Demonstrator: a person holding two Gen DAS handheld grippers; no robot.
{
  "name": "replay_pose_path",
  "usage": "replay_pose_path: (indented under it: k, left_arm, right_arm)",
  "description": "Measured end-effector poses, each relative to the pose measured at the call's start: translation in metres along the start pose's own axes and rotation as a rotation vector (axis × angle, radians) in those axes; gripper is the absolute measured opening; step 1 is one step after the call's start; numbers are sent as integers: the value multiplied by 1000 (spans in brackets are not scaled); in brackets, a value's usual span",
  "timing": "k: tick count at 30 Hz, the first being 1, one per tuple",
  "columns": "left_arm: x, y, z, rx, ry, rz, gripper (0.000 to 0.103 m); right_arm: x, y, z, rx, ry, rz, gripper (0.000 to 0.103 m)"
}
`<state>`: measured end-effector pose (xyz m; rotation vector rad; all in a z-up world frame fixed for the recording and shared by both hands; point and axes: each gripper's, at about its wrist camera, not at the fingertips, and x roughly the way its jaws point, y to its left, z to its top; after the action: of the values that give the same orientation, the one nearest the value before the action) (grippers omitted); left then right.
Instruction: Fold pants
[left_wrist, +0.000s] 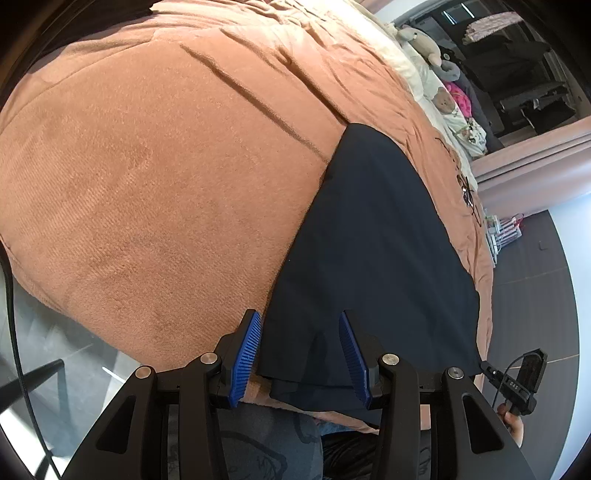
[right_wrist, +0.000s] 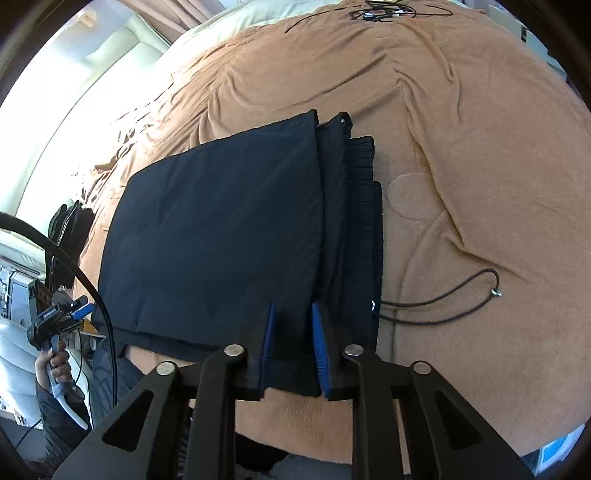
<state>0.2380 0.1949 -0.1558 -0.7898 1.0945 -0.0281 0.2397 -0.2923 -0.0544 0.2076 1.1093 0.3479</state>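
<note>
Folded dark pants (right_wrist: 221, 229) lie flat on a brown blanket (right_wrist: 461, 147) covering the bed, near its near edge. The waistband layers sit at the right of the stack, and a black drawstring (right_wrist: 443, 306) trails right onto the blanket. The right gripper (right_wrist: 293, 325) hangs over the near edge of the pants, its jaws narrow; whether they pinch cloth cannot be told. The left gripper (left_wrist: 301, 350) stands half-wide over the pants' near left corner, fingers apart from the cloth.
</note>
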Motion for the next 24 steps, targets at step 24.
replay_pose_path:
  k: [24]
  left_arm:
    - [5,-10,11,30,6,20,47]
  right_arm:
    - [-25,14,-60,-30,-53,-37,0]
